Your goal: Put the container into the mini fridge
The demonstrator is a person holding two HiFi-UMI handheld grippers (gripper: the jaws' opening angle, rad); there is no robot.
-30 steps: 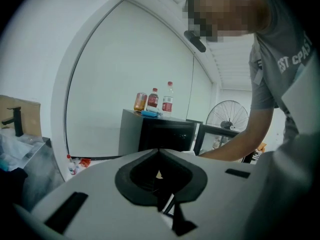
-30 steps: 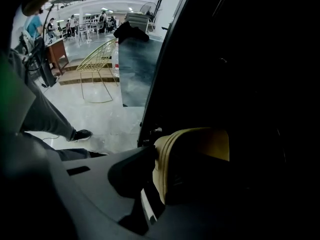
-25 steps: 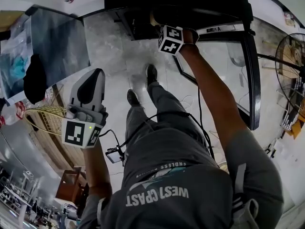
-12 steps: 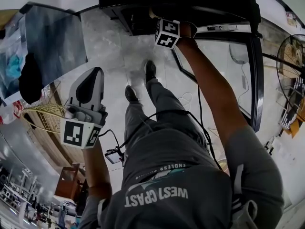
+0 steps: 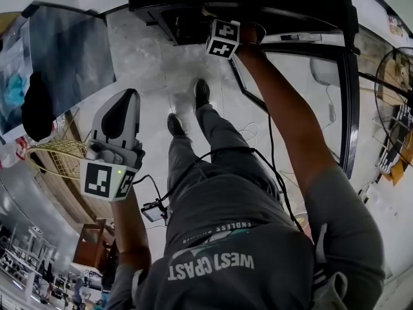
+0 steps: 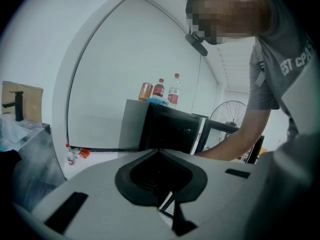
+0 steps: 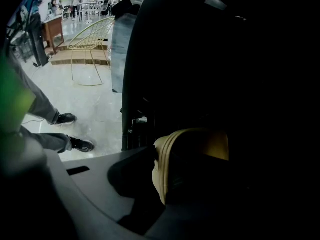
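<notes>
The black mini fridge [image 5: 258,5] stands at the top of the head view with its glass door [image 5: 322,95] swung open. My right gripper [image 5: 222,39] reaches into it, so its fingertips are hidden there. In the right gripper view, a cream-yellow container [image 7: 190,154] sits between the jaws of the right gripper [image 7: 165,171] inside the dark fridge interior. The jaws are shut on it. My left gripper [image 5: 116,134] is held up at the left, away from the fridge. Its jaws [image 6: 159,151] meet with nothing between them. The fridge [image 6: 170,129] shows ahead of it.
A gold wire chair [image 5: 61,157] and a grey cabinet [image 5: 71,50] stand at the left. A floor fan [image 5: 393,89] is at the right. Bottles [image 6: 160,89] stand on top of the fridge. The person's shoes [image 5: 187,108] and a cable [image 5: 264,147] are on the pale floor.
My right gripper has moved a little deeper towards the fridge opening with the container. The left gripper has hardly moved.
</notes>
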